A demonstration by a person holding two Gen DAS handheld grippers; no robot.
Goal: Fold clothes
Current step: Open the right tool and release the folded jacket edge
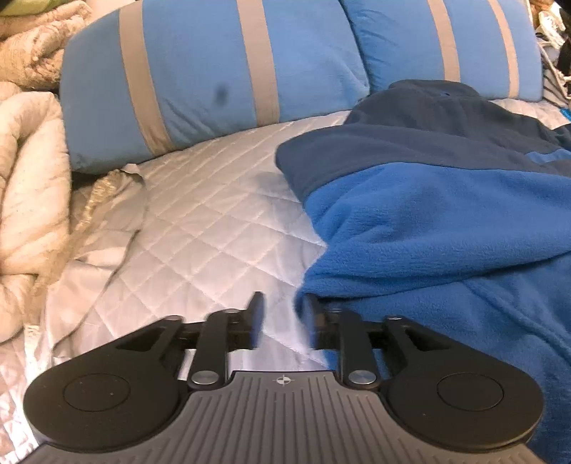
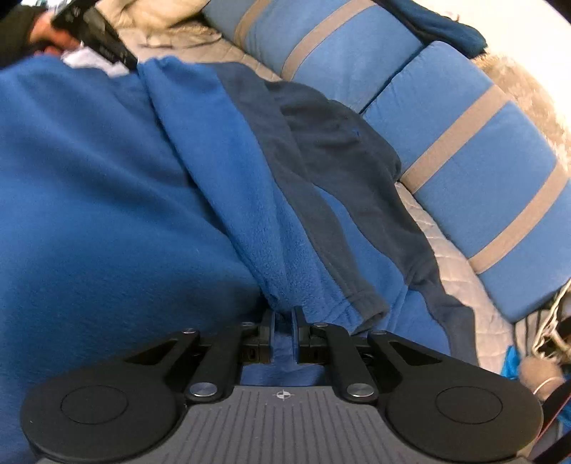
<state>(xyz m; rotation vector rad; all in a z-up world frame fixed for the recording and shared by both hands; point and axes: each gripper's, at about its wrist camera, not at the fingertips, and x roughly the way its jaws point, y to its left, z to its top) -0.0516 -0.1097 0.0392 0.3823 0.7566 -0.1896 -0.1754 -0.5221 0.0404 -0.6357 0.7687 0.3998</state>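
Note:
A blue fleece jacket (image 1: 446, 228) with dark navy shoulders and collar lies on the quilted white bedspread (image 1: 200, 214). My left gripper (image 1: 283, 314) is open, blurred, just at the jacket's left edge with nothing between its jaws. In the right wrist view the jacket (image 2: 107, 178) fills most of the frame. My right gripper (image 2: 283, 317) is shut on a fold of the blue fleece near the cuff of a sleeve (image 2: 360, 303). The left gripper (image 2: 96, 32) also shows at the top left of the right wrist view.
Two blue pillows with grey stripes (image 1: 200, 78) (image 2: 481, 185) lie along the head of the bed. A beige rumpled blanket (image 1: 28, 171) is piled at the left. Clutter and cords (image 2: 546, 339) sit at the bed's right side.

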